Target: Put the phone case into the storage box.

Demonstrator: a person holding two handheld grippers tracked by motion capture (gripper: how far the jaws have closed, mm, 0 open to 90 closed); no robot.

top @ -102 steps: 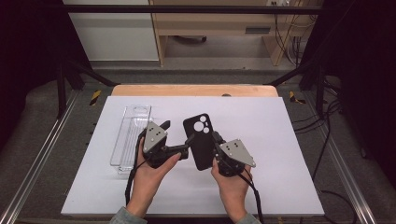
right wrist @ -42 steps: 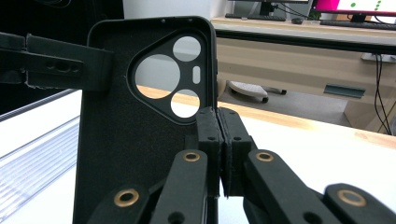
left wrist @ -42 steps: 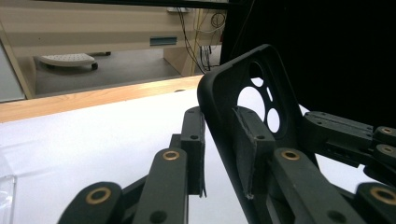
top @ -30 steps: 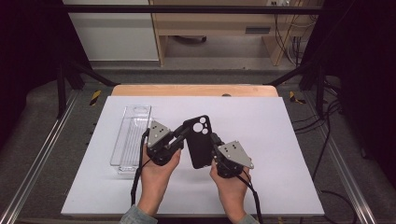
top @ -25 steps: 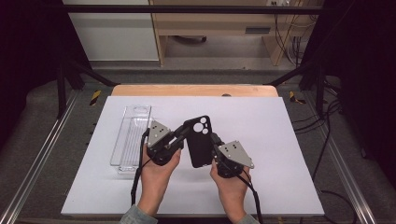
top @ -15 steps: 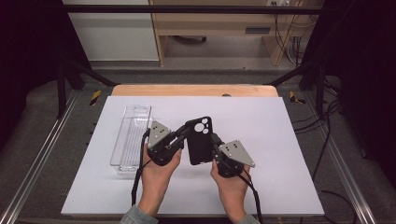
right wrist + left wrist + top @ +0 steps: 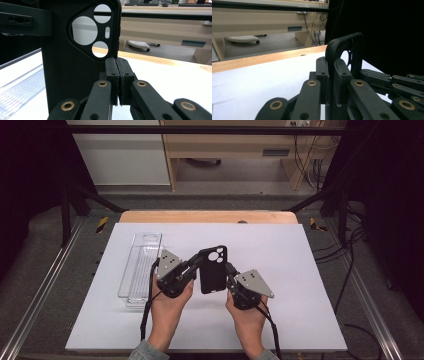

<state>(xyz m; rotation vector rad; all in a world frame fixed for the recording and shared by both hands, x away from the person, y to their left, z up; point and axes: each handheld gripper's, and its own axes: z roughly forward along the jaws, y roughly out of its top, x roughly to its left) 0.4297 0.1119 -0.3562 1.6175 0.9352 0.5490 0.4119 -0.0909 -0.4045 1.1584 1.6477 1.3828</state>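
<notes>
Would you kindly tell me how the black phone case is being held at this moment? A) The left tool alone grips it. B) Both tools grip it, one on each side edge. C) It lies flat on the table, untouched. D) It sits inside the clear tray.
B: the left tool and the right tool each pinch a side edge of the phone case, which stands off the white table, apart from the clear tray.

A lab: a dark metal frame (image 7: 70, 205) rings the table (image 7: 310, 285) (loose cables (image 7: 320, 155) behind).

Grey floor (image 7: 240, 202); wooden desk (image 7: 235, 145)
</notes>
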